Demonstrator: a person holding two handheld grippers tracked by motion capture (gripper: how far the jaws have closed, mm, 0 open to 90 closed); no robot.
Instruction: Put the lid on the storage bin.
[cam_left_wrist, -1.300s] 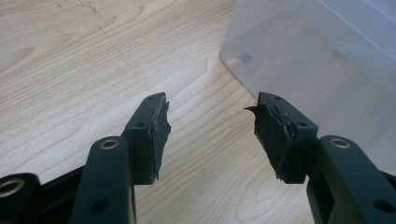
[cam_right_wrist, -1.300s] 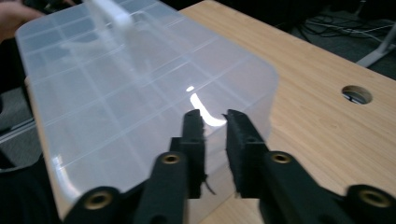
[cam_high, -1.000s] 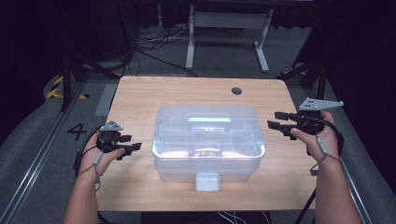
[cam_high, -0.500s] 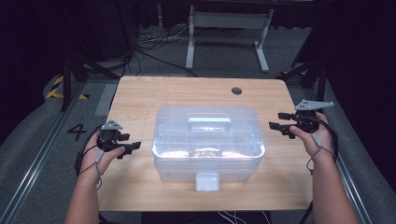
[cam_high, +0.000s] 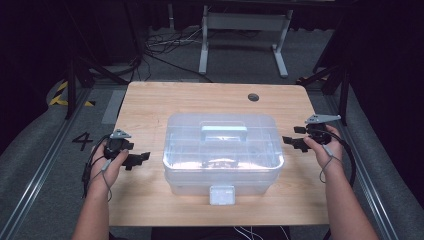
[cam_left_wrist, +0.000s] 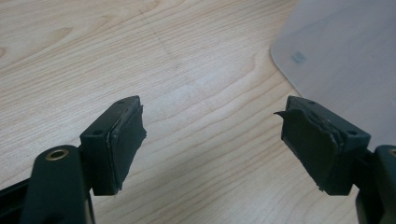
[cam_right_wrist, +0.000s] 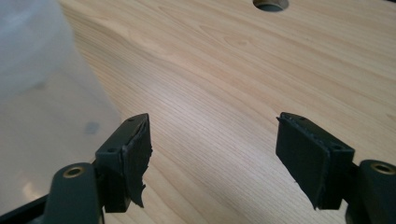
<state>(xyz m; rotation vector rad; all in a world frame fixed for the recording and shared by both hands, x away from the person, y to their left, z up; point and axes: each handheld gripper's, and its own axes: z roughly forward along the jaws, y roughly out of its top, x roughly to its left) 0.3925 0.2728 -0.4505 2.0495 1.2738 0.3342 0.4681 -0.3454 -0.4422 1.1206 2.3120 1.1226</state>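
Observation:
A clear plastic box (cam_high: 222, 152) with a lid, a top handle (cam_high: 224, 133) and a front latch (cam_high: 222, 195) stands in the middle of the wooden table (cam_high: 150, 105). My left gripper (cam_high: 141, 158) rests low at the box's left side, a short gap away, its jaws having just been opening, nothing between them. In the left gripper view the left gripper (cam_left_wrist: 210, 135) stands open over bare wood, the box (cam_left_wrist: 341, 60) at the upper right. My right gripper (cam_high: 291, 137) sits at the box's right side, its jaws also just opened wide and empty. The right gripper (cam_right_wrist: 212, 149) shows the box (cam_right_wrist: 42, 93) at its left.
A round cable hole (cam_high: 253, 97) lies in the table's far right part, seen also as the hole (cam_right_wrist: 271, 3) in the right gripper view. Metal rails run along both sides of the table; a desk frame (cam_high: 245, 30) and cables stand on the floor behind.
The right hand has come down and settled lower beside the box's right side. Both grippers' jaws stand wider apart. The left hand has hardly moved.

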